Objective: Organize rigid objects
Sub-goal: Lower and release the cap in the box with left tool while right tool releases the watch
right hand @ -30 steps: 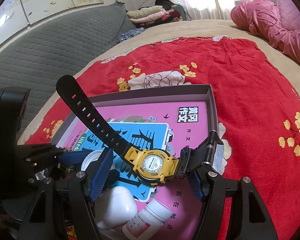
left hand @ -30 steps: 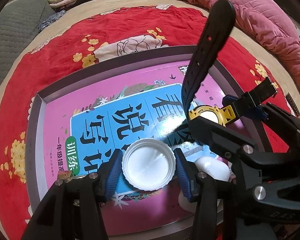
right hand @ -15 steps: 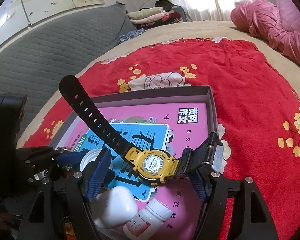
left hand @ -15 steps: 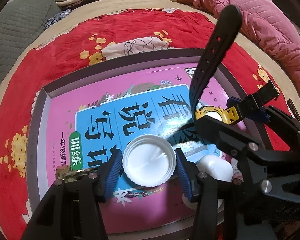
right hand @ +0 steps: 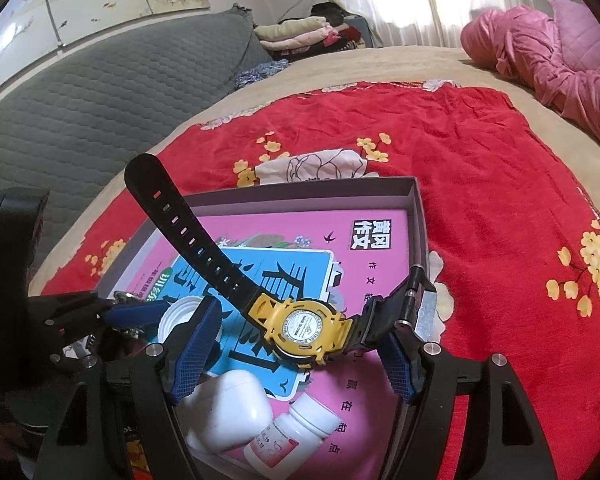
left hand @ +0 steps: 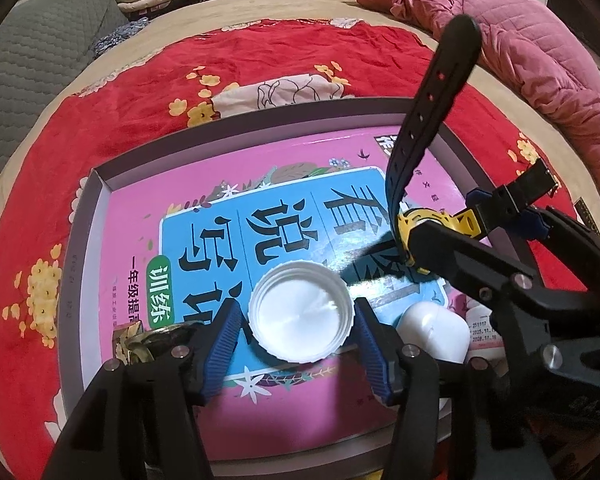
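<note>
Only the right view shows the pill bottle (right hand: 296, 432) in the box (right hand: 414, 204); left tool (left hand: 296, 340) grips the cap (left hand: 302, 316), right tool (right hand: 296, 344) the watch (right hand: 300, 326)

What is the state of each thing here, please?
Left gripper: shut on the cap.
Cap: open side up, over the book.
Right gripper: shut on the watch.
Watch: back up, unbuckled, long strap raised.
Box: open.
Book: closed, flat in box.
Bottle: capped, lying down.
White case: closed.
</note>
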### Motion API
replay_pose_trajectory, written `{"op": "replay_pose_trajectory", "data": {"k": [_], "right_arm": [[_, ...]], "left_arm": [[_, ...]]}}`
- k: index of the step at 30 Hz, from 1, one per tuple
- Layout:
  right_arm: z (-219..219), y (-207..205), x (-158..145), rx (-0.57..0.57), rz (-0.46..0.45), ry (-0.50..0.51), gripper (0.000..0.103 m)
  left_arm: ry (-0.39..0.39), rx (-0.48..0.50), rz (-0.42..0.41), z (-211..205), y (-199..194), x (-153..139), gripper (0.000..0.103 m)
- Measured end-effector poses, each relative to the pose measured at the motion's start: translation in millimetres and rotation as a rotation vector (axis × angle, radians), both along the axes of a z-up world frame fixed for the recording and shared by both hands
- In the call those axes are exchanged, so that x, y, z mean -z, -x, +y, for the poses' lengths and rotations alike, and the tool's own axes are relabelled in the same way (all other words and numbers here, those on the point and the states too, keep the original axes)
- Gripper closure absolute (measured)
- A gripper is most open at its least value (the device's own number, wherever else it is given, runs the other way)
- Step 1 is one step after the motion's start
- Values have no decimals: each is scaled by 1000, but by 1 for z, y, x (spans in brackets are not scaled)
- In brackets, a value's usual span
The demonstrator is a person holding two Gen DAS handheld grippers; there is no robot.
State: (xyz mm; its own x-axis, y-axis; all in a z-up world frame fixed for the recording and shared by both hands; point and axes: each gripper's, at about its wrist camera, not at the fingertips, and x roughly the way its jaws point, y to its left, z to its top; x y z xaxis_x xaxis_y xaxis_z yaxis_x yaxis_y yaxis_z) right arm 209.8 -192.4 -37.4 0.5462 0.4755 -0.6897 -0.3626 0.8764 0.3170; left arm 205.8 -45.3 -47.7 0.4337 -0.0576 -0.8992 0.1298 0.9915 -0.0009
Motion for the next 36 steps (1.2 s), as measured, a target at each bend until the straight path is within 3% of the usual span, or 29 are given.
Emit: {"op": "replay_pose_trajectory", "data": {"k": [36], "right_arm": [[-3, 43, -38, 50, -111, 62, 27]], "left_arm": [[37, -67, -96, 22, 24, -36, 43]]}}
